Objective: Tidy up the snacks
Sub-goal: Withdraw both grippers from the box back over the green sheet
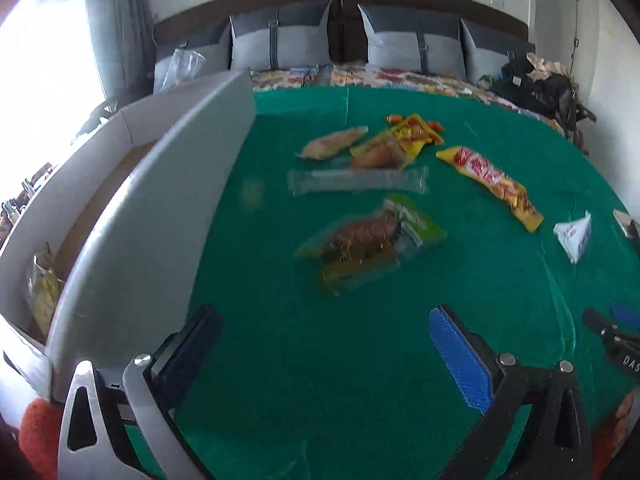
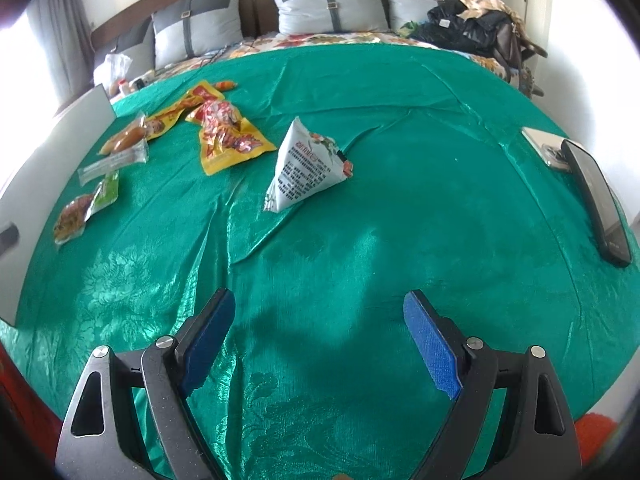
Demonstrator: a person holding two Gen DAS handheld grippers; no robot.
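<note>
Several snack packets lie on the green cloth (image 1: 280, 360). In the left wrist view a green-labelled packet (image 1: 372, 236) is nearest, with a clear long packet (image 1: 356, 180) and a yellow long packet (image 1: 492, 184) behind it. My left gripper (image 1: 324, 320) hovers open in front of them with nothing between its fingers. A white cardboard box (image 1: 160, 208) stands to its left with a yellowish packet (image 1: 42, 284) inside. In the right wrist view a white triangular packet (image 2: 304, 168) stands ahead of my right gripper (image 2: 320, 304), which is open and empty above the cloth (image 2: 360, 240).
A black phone (image 2: 596, 200) and a lighter device (image 2: 544, 146) lie at the cloth's right edge. Grey pillows (image 2: 332, 4) line the headboard, and a pile of dark clothes and bags (image 2: 472, 28) sits at the back right. An orange rug (image 1: 40, 432) shows below the bed's edge.
</note>
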